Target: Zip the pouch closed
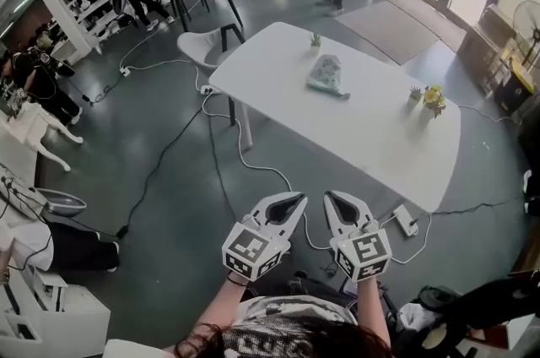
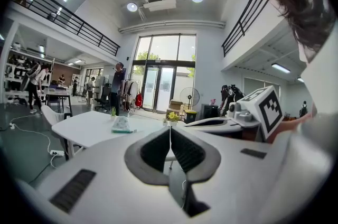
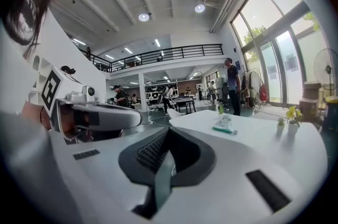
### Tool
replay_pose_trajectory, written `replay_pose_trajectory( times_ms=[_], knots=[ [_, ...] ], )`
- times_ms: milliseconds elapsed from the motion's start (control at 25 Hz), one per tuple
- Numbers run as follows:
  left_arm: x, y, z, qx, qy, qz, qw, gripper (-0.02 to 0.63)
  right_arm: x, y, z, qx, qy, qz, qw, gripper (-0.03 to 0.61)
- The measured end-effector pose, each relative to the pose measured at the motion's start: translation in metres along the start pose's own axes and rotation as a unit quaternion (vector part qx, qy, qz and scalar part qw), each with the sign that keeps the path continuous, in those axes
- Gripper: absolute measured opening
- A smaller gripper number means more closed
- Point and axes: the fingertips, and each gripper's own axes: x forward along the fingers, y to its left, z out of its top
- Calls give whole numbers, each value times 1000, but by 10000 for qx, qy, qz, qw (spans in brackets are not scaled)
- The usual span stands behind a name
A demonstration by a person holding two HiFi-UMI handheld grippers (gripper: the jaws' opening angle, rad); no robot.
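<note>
A pale green patterned pouch (image 1: pixel 326 75) lies on the white table (image 1: pixel 278 69), toward its far side; it also shows small in the left gripper view as the pouch (image 2: pixel 121 123) and in the right gripper view as the pouch (image 3: pixel 225 123). My left gripper (image 1: pixel 298 197) and right gripper (image 1: pixel 331 196) are held side by side over the grey floor, well short of the table's near edge. Both are shut with nothing between their jaws. In the left gripper view the left gripper (image 2: pixel 170 130) points at the table, and so does the right gripper (image 3: pixel 168 131) in its own view.
A small potted plant (image 1: pixel 315 39) stands behind the pouch, and a yellow flower pot (image 1: pixel 434 99) with a small succulent (image 1: pixel 415 94) sits at the table's right. White cables and a power strip (image 1: pixel 406 220) lie on the floor. A white chair (image 1: pixel 202 49) stands at the table's left; people stand further back.
</note>
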Motion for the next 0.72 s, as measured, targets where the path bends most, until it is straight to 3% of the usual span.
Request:
replay_pose_trajectory(
  times_ms=[280,720],
  knots=[
    [47,47,2,36,75,-268,9996,14,54,-37,4,88,57,-158,9998,-3],
    [122,168,32,156,152,-621,9978,14,172,-96,38,174,120,-522,9984,-3]
  ],
)
